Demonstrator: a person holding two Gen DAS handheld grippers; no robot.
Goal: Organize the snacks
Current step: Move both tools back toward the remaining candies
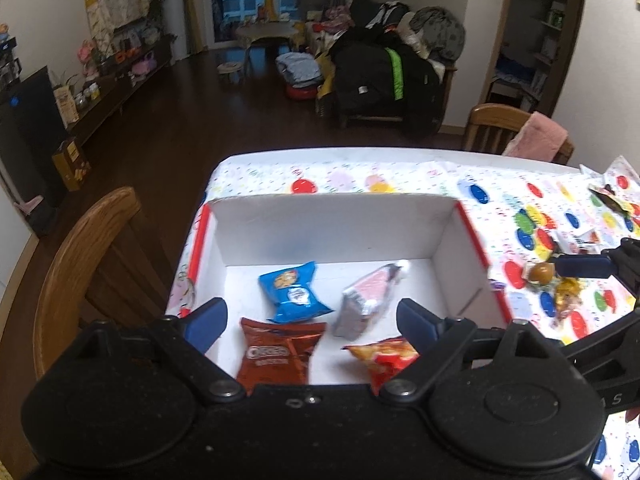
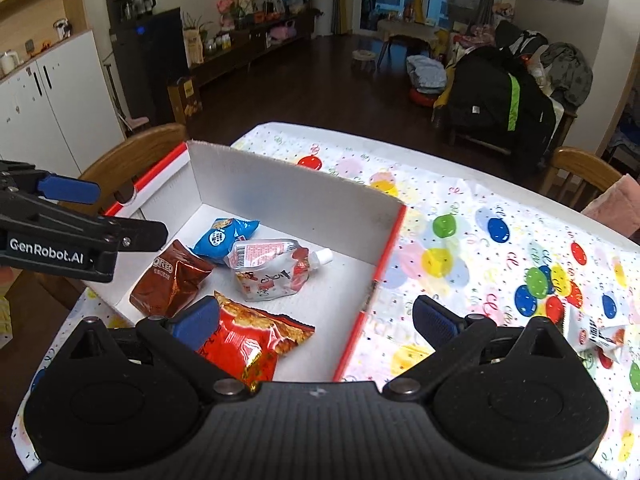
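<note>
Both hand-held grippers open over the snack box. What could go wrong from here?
1. The right hand-held gripper straddles the white cardboard box's red-edged right wall; descending could snag it.
2. The spouted foil drink pouch overlaps the small blue cookie packet, so more drops may pile unevenly.
3. Loose wrapped candies on the balloon-print tablecloth look small and may slip a wide grip.

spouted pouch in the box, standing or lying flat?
Lying flat: the silver-and-pink spouted pouch rests on its side on the white cardboard box floor, white cap pointing sideways.
</note>
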